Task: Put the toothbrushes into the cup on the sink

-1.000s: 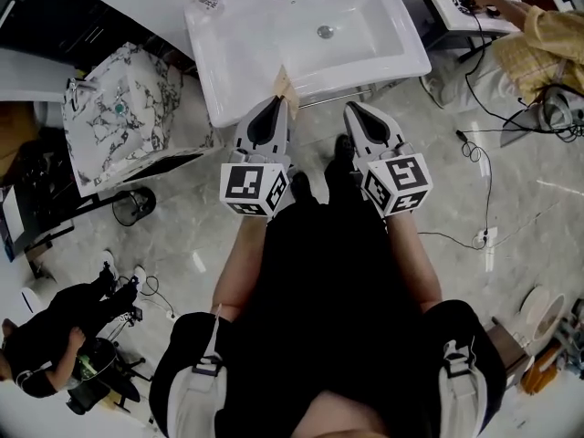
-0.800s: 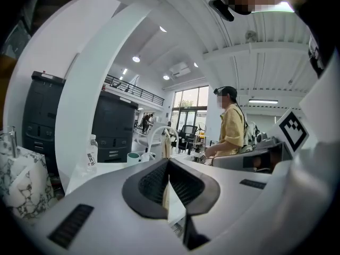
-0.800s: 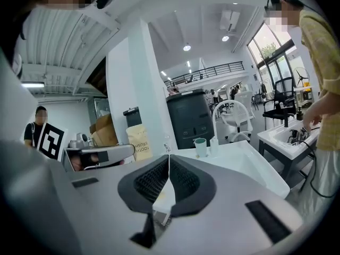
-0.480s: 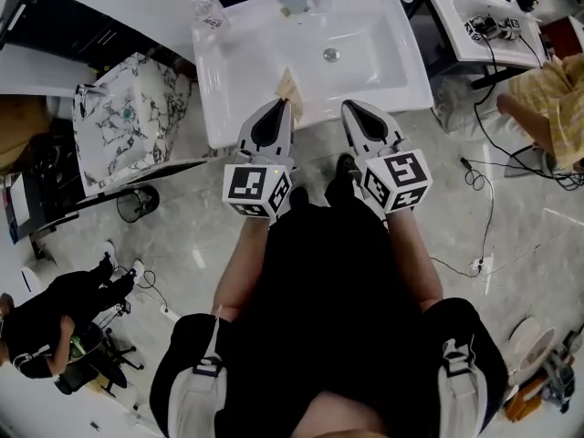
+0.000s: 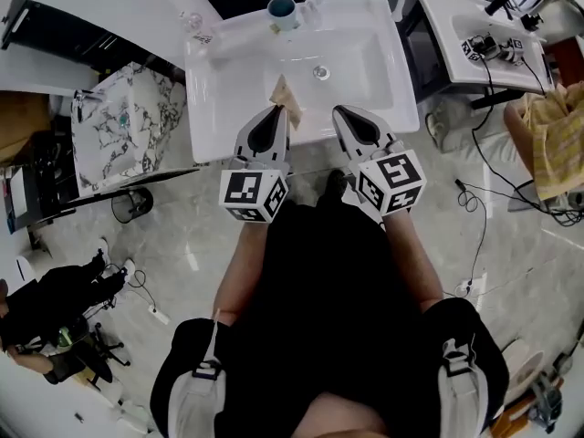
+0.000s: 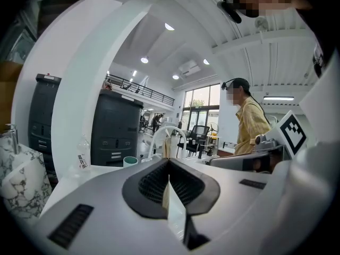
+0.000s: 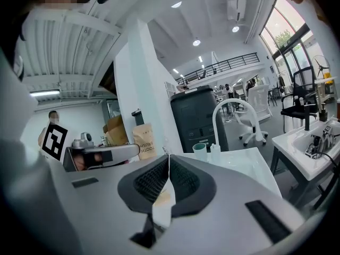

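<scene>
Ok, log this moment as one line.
left gripper: shut on brown paper toothbrush packet | right gripper: shut on thin pale scrap | teal cup: on white ceramic sink back rim

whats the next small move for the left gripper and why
Probably ease the left gripper forward over the sink toward the cup: its jaws are shut on the toothbrush packet over the near side, and the cup stands at the back edge.
</scene>
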